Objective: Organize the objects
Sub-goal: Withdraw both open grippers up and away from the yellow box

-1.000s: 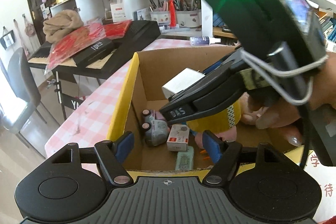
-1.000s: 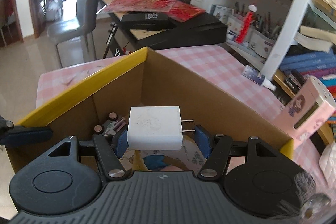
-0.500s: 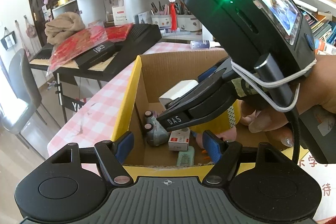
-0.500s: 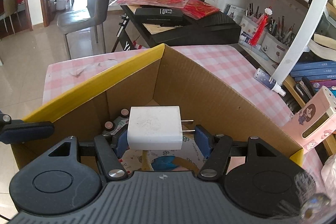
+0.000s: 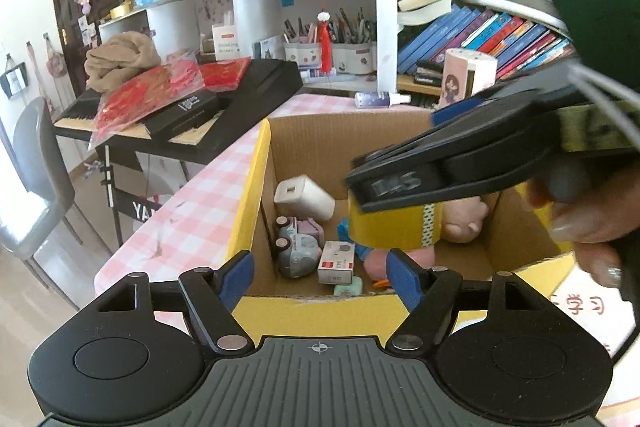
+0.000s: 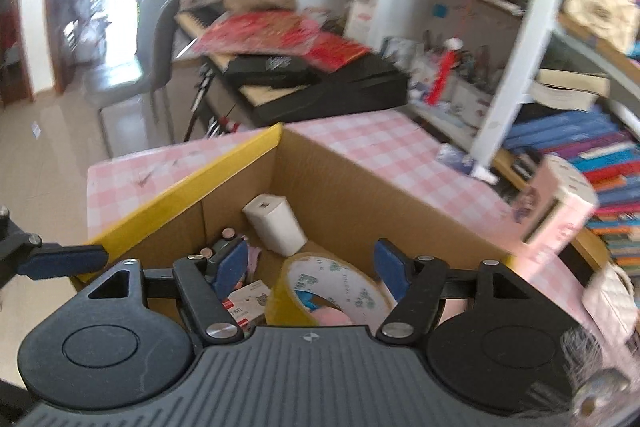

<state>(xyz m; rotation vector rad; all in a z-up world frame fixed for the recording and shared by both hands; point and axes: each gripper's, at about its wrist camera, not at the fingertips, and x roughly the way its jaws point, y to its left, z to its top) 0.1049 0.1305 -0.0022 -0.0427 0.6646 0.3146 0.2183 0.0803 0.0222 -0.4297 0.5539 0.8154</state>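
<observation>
A cardboard box [image 5: 256, 179] with a yellow rim [image 6: 180, 195] stands on the pink-checked table. Inside it, a white charger [image 5: 304, 195] [image 6: 276, 223] lies loose in the far left corner, beside a toy car [image 5: 296, 247], a small white carton [image 5: 336, 263], a yellow tape roll [image 5: 396, 227] [image 6: 332, 287] and a pink plush [image 5: 464, 215]. My right gripper [image 6: 310, 259] [image 5: 394, 151] hangs over the box, its jaws opening with nothing between them. At the box's near rim my left gripper [image 5: 320, 267] stands open and holds nothing.
A black keyboard [image 5: 224, 107] piled with red packets sits behind the table, with a grey chair [image 6: 156, 39] beside it. A pink carton [image 6: 560, 203] and a spray bottle [image 5: 380, 99] rest on the table's right side. Shelves of books and pen pots [image 5: 480, 43] fill the back.
The right gripper has let go of the white charger, which now lies in the box's far corner. That gripper has risen and pulled back. The left gripper has barely moved.
</observation>
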